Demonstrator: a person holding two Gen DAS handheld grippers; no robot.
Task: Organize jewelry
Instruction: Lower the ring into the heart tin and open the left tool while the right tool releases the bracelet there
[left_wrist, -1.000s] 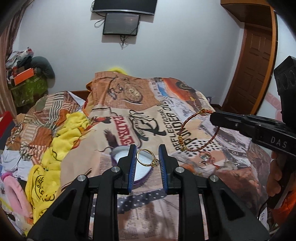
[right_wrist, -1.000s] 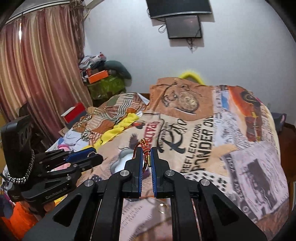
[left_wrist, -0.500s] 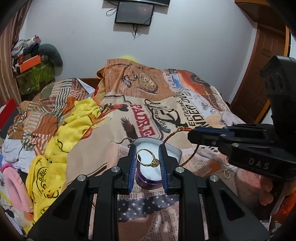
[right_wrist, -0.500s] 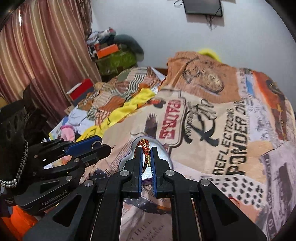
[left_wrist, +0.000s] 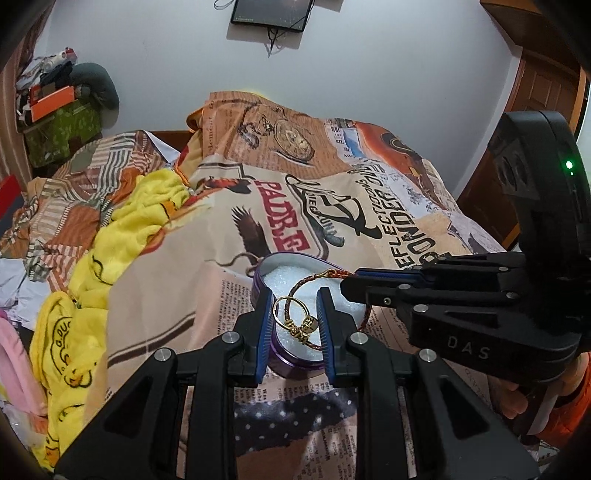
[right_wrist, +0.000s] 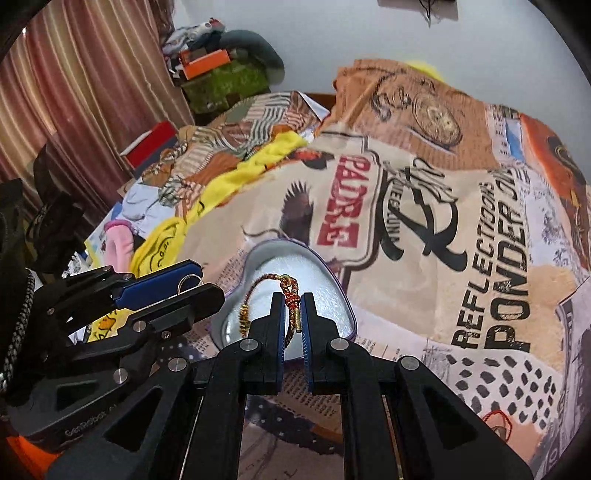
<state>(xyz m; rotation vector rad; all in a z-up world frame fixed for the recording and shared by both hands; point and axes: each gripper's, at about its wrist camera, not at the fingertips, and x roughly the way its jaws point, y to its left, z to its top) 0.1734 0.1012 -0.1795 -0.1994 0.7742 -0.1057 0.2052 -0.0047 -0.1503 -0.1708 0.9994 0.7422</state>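
Observation:
A purple heart-shaped tin (left_wrist: 264, 271) with white foam lining sits open on the printed bedspread; it also shows in the right wrist view (right_wrist: 334, 277). My left gripper (left_wrist: 294, 323) is shut on a gold ring (left_wrist: 286, 312) and holds it just over the tin's near edge. My right gripper (right_wrist: 291, 317) is shut on a red and gold cord bracelet (right_wrist: 291, 295), whose loop hangs down into the tin (left_wrist: 301, 290). The right gripper (left_wrist: 354, 282) reaches in from the right, close beside the left one (right_wrist: 192, 278).
A printed bedspread (left_wrist: 369, 206) covers the bed. A yellow blanket (left_wrist: 92, 266) and heaped clothes lie at the left. A wooden door (left_wrist: 546, 92) stands at the right, curtains (right_wrist: 55, 92) at the far left.
Both grippers have come down and forward over the tin. The bracelet, held high at the right before, now hangs into the tin beside the ring.

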